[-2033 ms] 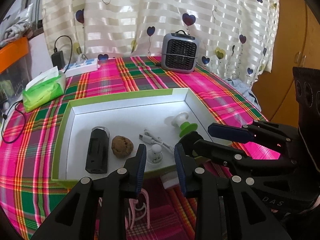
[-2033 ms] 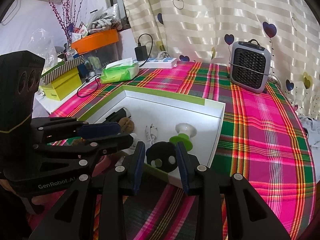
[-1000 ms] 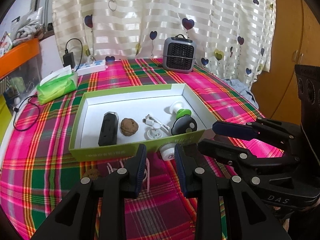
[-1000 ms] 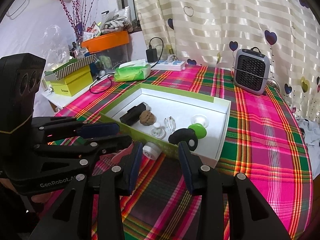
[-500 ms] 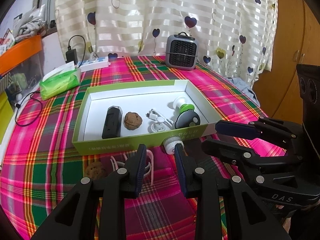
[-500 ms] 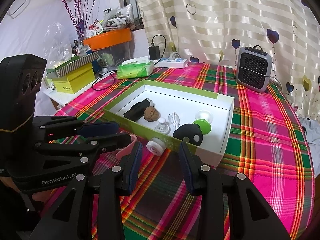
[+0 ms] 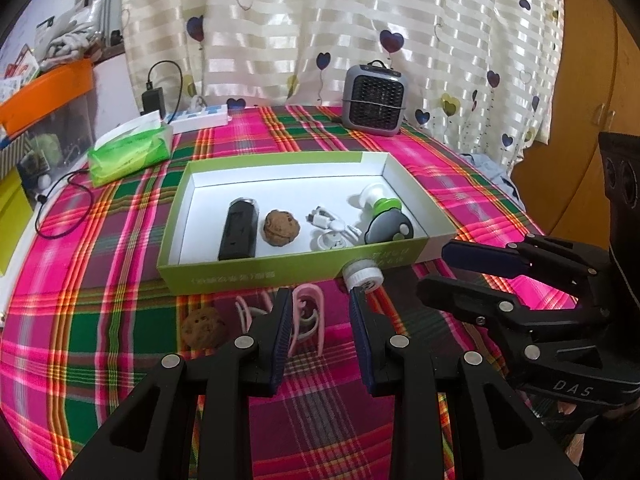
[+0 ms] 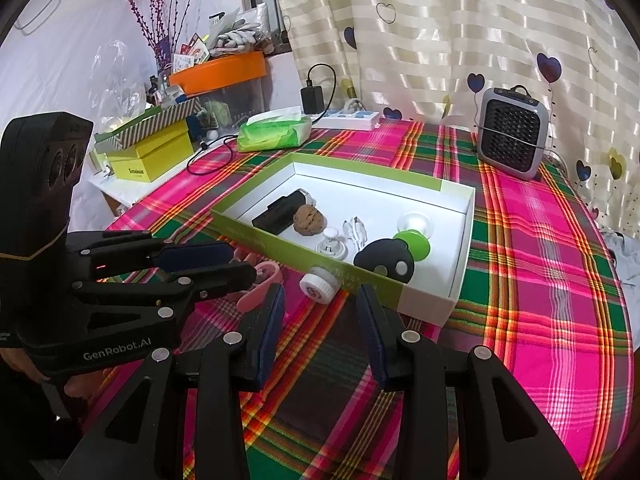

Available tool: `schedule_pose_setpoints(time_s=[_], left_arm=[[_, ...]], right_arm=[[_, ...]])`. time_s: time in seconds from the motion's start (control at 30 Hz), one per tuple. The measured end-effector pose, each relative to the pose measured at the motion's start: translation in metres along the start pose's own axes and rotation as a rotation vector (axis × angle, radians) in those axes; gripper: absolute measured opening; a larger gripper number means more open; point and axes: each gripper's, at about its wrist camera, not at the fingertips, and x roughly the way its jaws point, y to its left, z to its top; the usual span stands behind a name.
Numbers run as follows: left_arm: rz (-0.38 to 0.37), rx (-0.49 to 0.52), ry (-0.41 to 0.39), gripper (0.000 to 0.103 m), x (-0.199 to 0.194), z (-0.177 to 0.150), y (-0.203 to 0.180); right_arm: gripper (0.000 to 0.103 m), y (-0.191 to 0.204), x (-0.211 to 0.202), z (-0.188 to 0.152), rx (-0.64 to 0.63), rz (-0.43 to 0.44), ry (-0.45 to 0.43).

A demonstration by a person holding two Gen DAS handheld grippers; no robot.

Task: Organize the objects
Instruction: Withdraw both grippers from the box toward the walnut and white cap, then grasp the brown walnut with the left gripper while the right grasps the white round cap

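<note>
Plaid table – green box, white cap, pink clips, cookie, heater, tissue pk.

On the plaid table, a green box holds a black case, a walnut and a white cable, while a pink clip lies between the empty left gripper's parted fingers.

"GenRobot.AI" is printed on the left gripper; "DAS" shows on the right gripper. The green box has print too; way too blurry to read.
</note>
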Motion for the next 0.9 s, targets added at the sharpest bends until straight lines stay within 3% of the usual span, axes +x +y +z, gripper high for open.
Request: schedule_pose_setpoints(time_s=[0.9], left_arm=[[0.076, -0.065, -0.002, 0.027, -0.011, -0.011, 0.036]], right_arm=[[0.039, 0.001, 0.013, -0.004, 0.005, 0.020, 0.040]])
